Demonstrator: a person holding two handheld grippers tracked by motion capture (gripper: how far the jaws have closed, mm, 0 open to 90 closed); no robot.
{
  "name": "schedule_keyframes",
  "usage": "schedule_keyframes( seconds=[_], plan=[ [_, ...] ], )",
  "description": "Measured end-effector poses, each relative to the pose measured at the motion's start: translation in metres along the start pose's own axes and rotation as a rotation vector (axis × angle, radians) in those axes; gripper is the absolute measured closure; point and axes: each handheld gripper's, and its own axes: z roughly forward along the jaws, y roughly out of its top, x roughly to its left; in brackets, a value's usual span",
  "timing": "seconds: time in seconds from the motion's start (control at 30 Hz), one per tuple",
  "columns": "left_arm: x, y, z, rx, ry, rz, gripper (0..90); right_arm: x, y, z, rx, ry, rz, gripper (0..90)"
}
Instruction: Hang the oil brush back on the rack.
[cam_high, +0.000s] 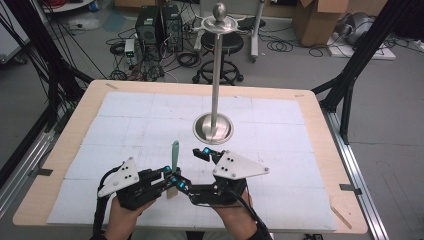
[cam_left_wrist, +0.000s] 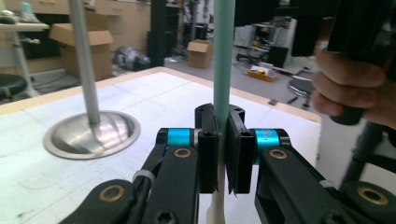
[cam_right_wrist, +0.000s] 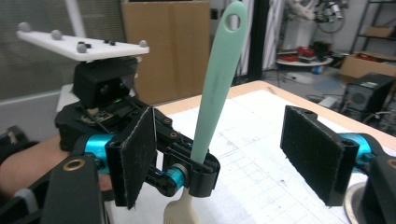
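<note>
High view: left tool (cam_high: 171, 179) clamped on upright spatula (cam_high: 175, 154), right tool (cam_high: 192, 169) wide open beside it.

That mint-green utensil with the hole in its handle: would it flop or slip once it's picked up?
The utensil probably stays stiff: it stands straight above the left gripper, which is shut on it. It looks thin and plastic, so likely light. Its smooth handle might slip, though the padded jaws should help.

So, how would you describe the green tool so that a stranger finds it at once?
Start at the steel stand in the middle of the white mat. Nearer the person, the left gripper holds a mint-green handle upright. It is the one pale green thing, with a hole at its top.
</note>
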Motion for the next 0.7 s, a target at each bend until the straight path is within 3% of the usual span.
schedule_keyframes(
  seconds=[0.13, 0.23, 0.7],
  plan=[
    [-0.003, 0.000, 0.004, 0.004, 0.038, 0.000, 84.2, -0.002, -0.001, 0.000, -0.027, -0.039, 0.046, 31.6],
    [-0.006, -0.001, 0.009, 0.017, 0.057, 0.009, 84.2, -0.004, -0.001, 0.002, -0.017, -0.060, 0.061, 34.1],
    [-0.021, -0.002, 0.026, 0.044, 0.081, 0.048, 84.1, -0.001, 0.002, 0.005, -0.015, -0.128, 0.120, 49.9]
  ],
)
